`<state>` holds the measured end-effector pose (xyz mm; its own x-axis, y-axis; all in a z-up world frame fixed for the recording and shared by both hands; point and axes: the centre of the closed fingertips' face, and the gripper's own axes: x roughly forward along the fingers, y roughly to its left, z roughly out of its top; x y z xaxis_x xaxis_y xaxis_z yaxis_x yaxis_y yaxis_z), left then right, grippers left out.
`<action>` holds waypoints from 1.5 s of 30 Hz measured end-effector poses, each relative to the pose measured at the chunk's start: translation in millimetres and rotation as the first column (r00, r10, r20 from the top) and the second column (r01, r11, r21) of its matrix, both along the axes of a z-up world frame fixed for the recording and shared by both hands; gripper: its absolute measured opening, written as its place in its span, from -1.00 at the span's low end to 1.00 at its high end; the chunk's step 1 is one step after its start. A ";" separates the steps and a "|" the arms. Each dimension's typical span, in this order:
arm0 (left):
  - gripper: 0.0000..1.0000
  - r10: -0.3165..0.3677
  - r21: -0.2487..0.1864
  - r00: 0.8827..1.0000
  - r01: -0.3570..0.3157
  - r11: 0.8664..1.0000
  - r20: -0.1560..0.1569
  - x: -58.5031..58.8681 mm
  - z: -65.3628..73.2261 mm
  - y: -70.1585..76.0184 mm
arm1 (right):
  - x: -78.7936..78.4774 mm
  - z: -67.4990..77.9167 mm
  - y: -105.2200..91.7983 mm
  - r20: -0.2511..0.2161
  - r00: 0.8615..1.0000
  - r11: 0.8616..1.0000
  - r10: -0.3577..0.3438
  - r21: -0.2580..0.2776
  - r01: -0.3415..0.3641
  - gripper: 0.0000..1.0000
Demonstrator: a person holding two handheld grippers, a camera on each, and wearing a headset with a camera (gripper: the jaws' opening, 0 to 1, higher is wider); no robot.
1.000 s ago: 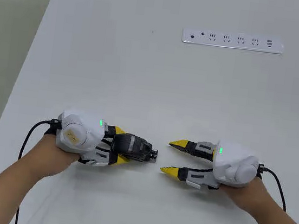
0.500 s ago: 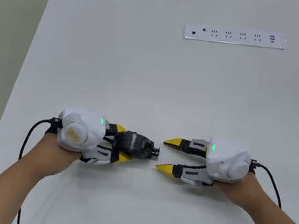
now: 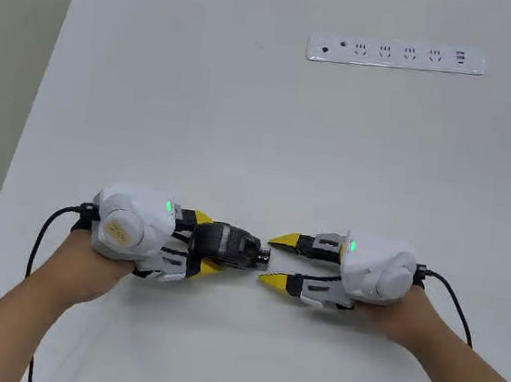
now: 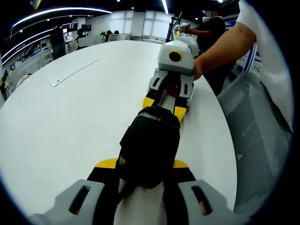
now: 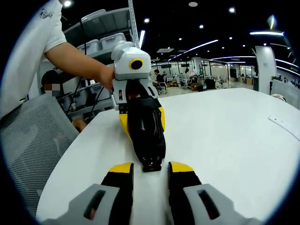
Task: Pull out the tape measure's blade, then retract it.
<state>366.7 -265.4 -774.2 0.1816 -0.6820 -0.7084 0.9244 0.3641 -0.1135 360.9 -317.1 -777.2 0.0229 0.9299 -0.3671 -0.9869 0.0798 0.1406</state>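
Observation:
A black tape measure point(image 3: 227, 246) lies just above the white table point(image 3: 245, 124), and my left gripper point(image 3: 208, 245) is shut on its body. In the left gripper view the case point(image 4: 150, 143) sits between the yellow-tipped jaws of the left gripper point(image 4: 143, 164). My right gripper point(image 3: 275, 260) faces it from the right, open. In the right gripper view the front end of the tape measure point(image 5: 146, 126) reaches in between the tips of the right gripper point(image 5: 151, 169). No blade is drawn out that I can see.
A white power strip point(image 3: 395, 54) lies flat at the far side of the table. The table's left edge point(image 3: 30, 126) drops to a shiny floor. A grey mesh chair point(image 5: 33, 140) stands close behind the person. Cables trail back from both grippers.
My right gripper has slid left toward the tape measure, closing the gap until its open tips flank the front end. The left gripper still holds the case in place.

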 end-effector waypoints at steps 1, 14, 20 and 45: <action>-0.35 -0.001 -0.001 1.000 0.001 1.000 0.000 -0.1 0.0 0.0 | 0.0 0.2 0.3 0.002 1.000 1.000 0.002 0.000 -0.002 -0.45; -0.35 -0.007 -0.001 1.000 0.007 1.000 0.004 -0.3 -0.3 0.4 | 3.6 -1.0 0.5 0.019 1.000 1.000 0.006 -0.001 -0.006 -0.63; -0.35 -0.006 -0.002 1.000 0.006 1.000 0.004 -0.2 -0.2 0.3 | 2.3 -1.7 5.4 0.026 0.999 1.000 0.020 -0.002 -0.020 -0.70; -0.36 -0.005 0.005 1.000 0.005 1.000 0.010 0.5 -1.7 0.3 | 2.6 -2.8 4.9 0.023 1.000 1.000 -0.001 0.010 0.001 -0.77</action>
<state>367.3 -265.0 -775.9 0.1856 -0.6795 -0.7098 0.9273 0.3601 -0.1022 363.5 -312.2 -780.0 0.0323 0.9336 -0.3569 -0.9898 0.0794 0.1181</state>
